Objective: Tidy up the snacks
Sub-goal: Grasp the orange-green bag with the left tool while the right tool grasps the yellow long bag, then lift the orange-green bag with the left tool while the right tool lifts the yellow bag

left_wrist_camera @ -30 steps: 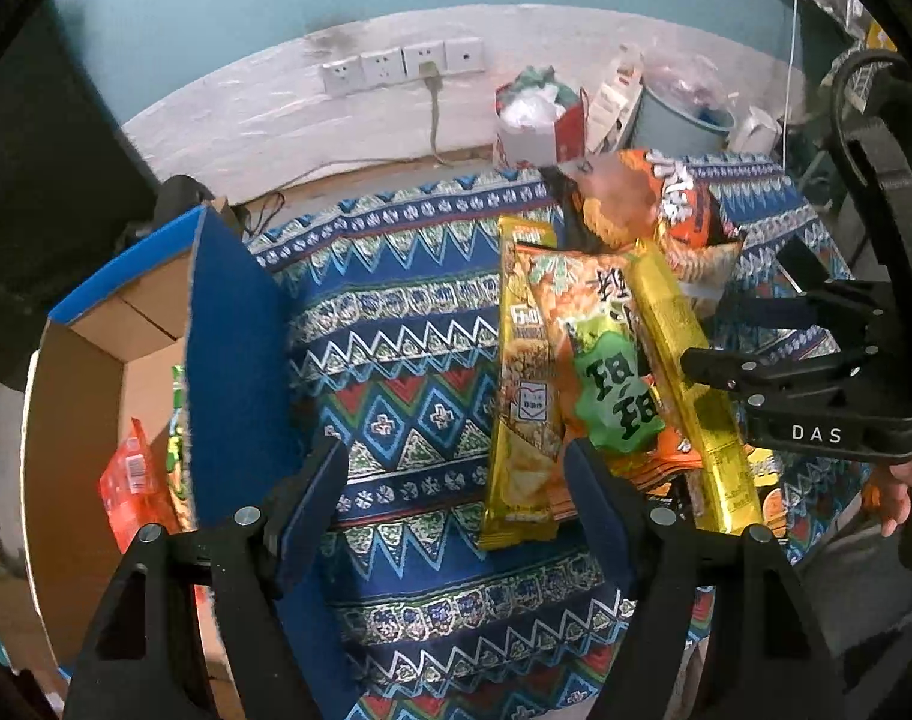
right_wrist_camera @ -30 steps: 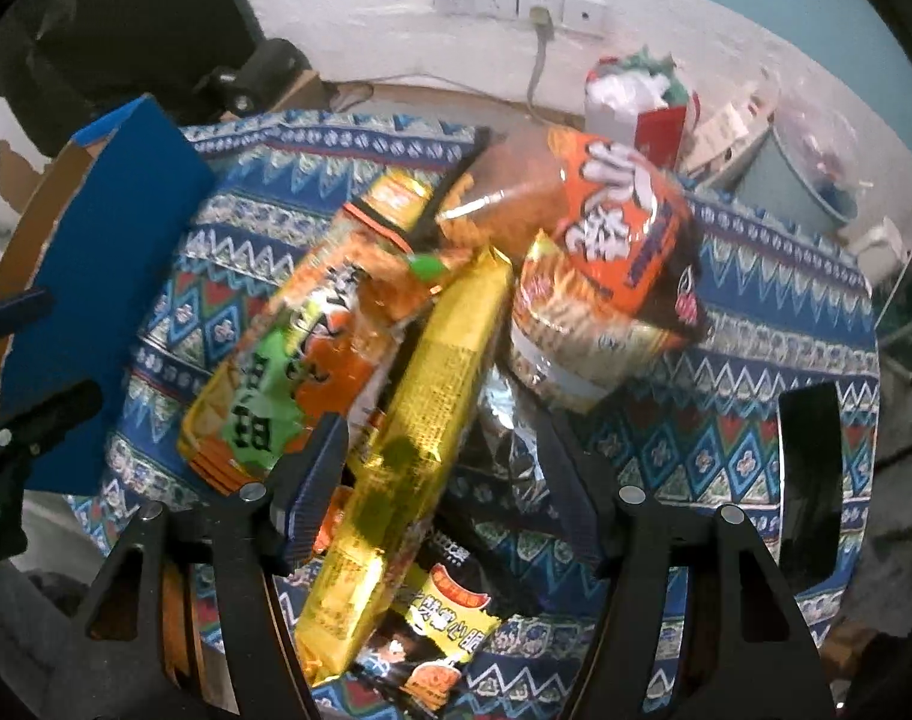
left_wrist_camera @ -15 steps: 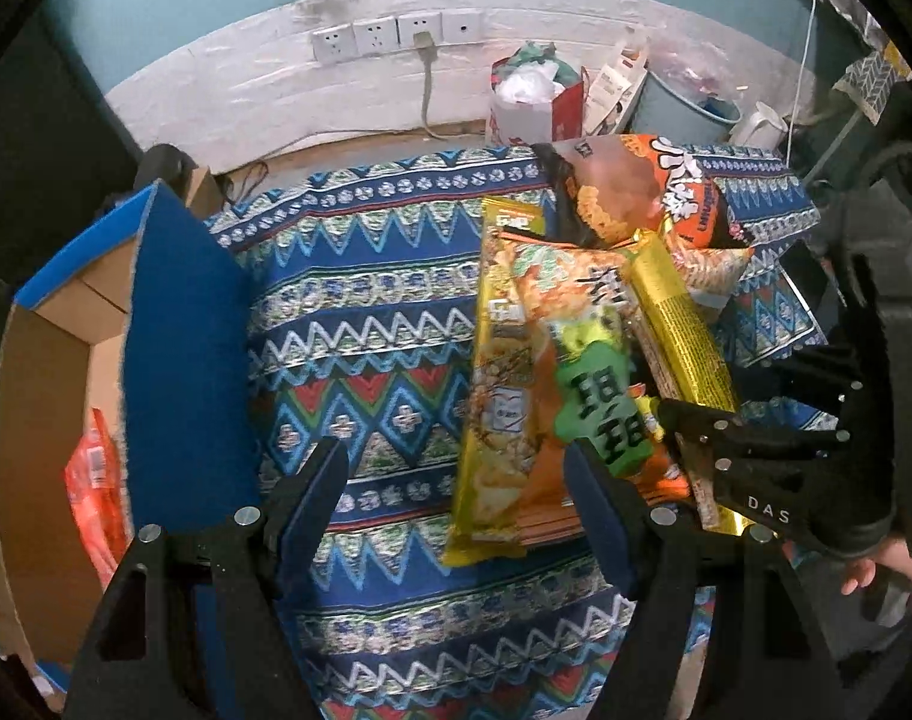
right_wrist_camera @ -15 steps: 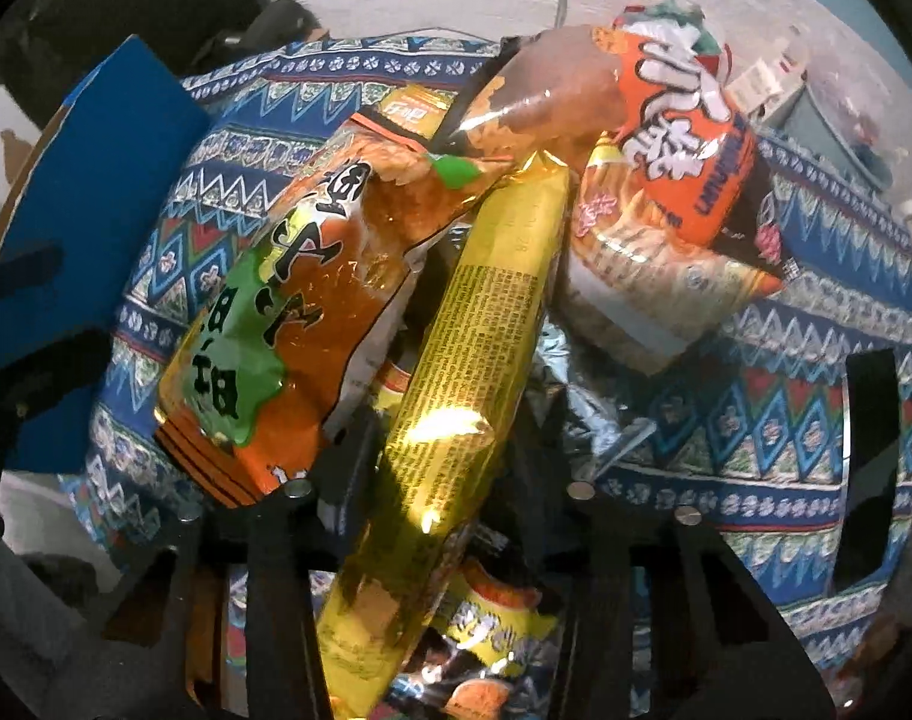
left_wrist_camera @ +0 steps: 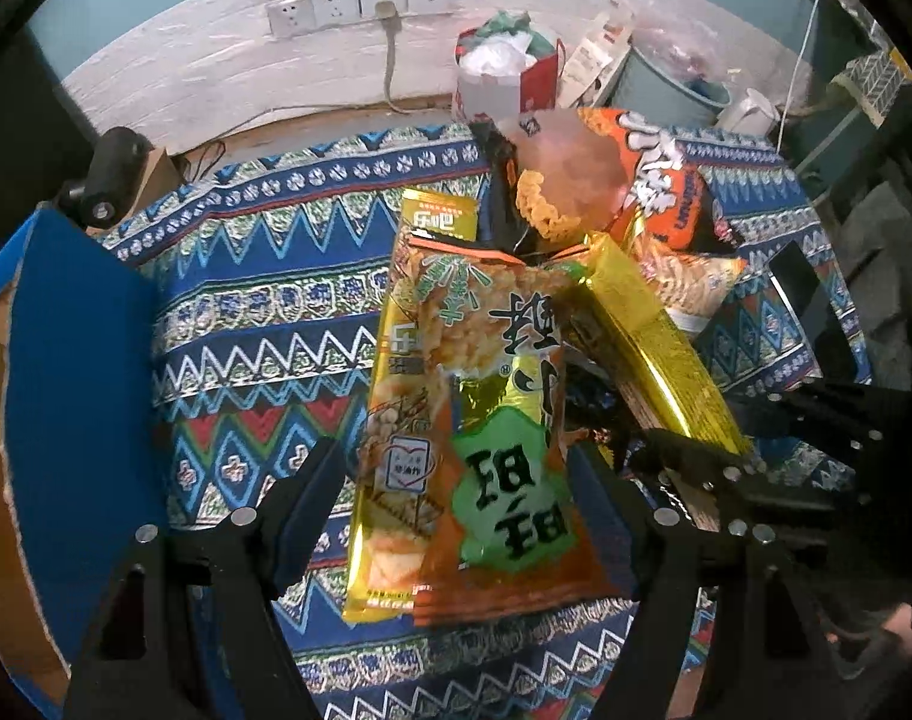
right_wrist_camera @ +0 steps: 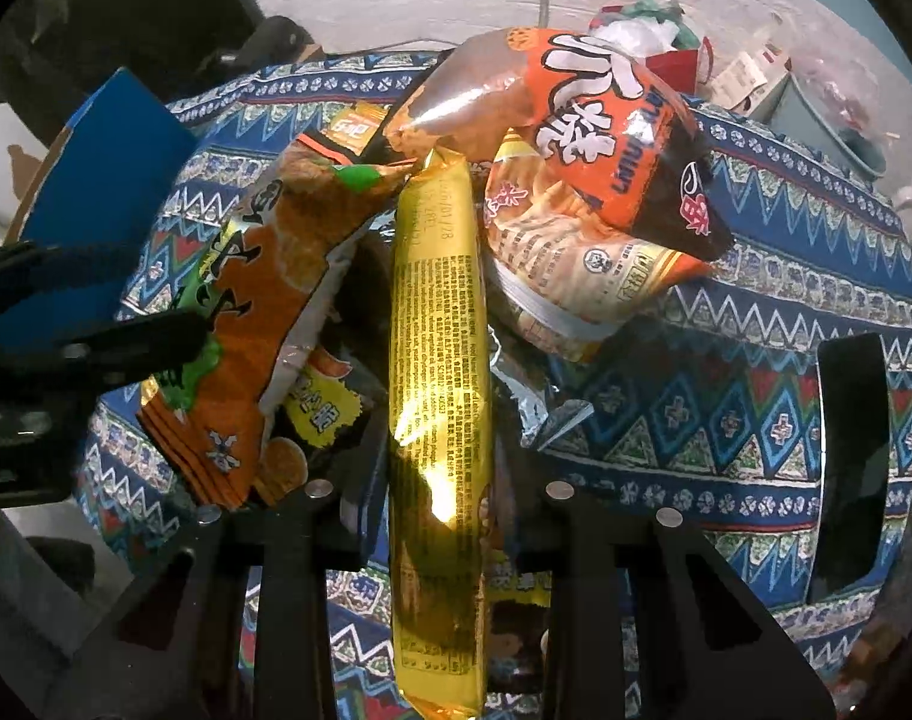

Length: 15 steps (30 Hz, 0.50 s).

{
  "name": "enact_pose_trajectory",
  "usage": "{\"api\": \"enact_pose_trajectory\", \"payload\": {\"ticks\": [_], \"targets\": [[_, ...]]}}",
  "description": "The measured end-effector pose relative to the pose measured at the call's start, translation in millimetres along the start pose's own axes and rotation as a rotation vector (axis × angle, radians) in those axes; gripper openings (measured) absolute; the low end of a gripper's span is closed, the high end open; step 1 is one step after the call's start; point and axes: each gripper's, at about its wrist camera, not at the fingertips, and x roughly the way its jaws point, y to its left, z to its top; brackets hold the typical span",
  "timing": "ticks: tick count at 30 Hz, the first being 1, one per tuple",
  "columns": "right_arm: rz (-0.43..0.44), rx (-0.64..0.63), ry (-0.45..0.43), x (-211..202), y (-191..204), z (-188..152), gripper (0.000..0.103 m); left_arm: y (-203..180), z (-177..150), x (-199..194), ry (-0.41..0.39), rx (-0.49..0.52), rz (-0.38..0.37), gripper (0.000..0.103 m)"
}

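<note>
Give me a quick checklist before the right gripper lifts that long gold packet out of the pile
1. Right gripper closed on the gold packet: ok, the fingers pinch its lower half.
2. Grip well placed: not ok, it holds below the middle, so the far end may droop.
3. Packet free of neighbours: not ok, its top end is tucked under the orange chip bag, and the orange-green bag leans against it.
4. Left gripper clear of the lift: ok, it is open, astride the orange-green bag.
5. Cardboard box open to receive: ok, its blue flap stands up.
6. Room inside the box: cannot tell.
</note>
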Motion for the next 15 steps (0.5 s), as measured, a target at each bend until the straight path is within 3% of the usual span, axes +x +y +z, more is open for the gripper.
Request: {"api": "enact_pose_trajectory", "payload": {"ticks": [6,7,10,15], "targets": [[-0.009,-0.022,-0.018,2,3,3,0.038,1,7,18,0.015,-0.028,-0.029,0.076],[-0.010,-0.022,-0.021,2,4,3,0.038,1,7,19,0.010,-0.025,-0.037,0.073],[-0.010,-0.022,-0.016,6,3,6,0.039,3,7,24,0.013,-0.035,-0.107,0.046],[-0.021,-0.023,0.000,16,4,6,0.040,-1,2,17,-0.008,0.003,-0.094,0.036]]}}
